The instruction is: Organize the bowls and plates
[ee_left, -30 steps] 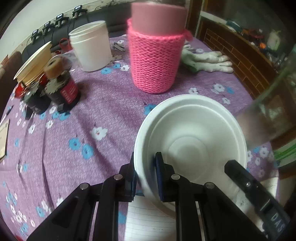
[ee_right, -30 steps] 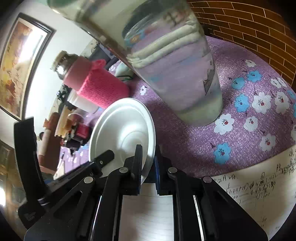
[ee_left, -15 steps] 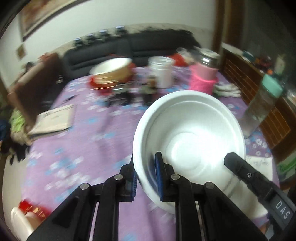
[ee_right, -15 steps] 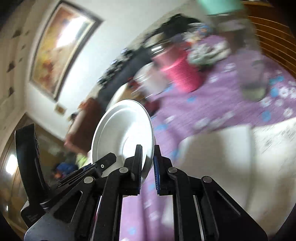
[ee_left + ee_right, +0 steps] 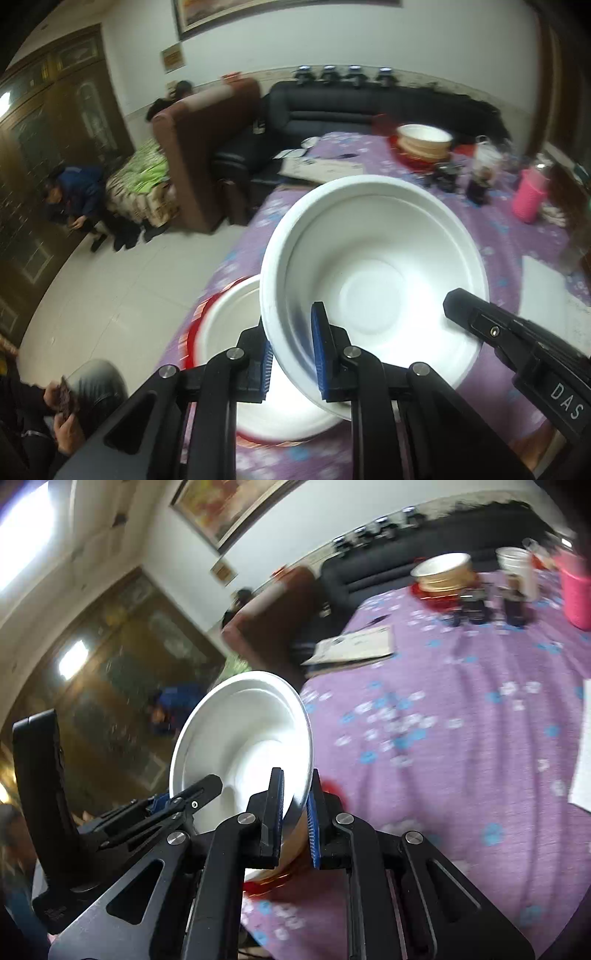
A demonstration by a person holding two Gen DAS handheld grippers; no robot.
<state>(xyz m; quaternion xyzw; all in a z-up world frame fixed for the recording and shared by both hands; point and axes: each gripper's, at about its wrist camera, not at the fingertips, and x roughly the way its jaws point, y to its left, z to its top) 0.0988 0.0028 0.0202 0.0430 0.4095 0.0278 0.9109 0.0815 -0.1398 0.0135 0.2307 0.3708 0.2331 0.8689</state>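
Observation:
My left gripper [image 5: 291, 350] is shut on the near-left rim of a white bowl [image 5: 373, 280] and holds it above the purple flowered table [image 5: 509, 229]. My right gripper [image 5: 295, 808] is shut on the opposite rim of the same white bowl [image 5: 240, 738]. The right gripper's black arm [image 5: 517, 339] shows in the left wrist view. Below the held bowl sits another white bowl [image 5: 229, 317] on a red plate [image 5: 190, 339] at the table's near-left edge. A stack of bowls [image 5: 424, 142] on a red plate stands at the far end.
On the far right stand a pink knitted jar [image 5: 530, 194], a white tub [image 5: 487, 155] and dark jars [image 5: 476, 184]. Papers [image 5: 354, 646] lie near the far-left edge, a white sheet [image 5: 543, 291] at right. Beyond the table's left edge are the floor, sofas and people.
Both grippers have carried the white bowl up and away from the pink jar and bottle towards the table's near-left edge, over another white bowl on a red plate.

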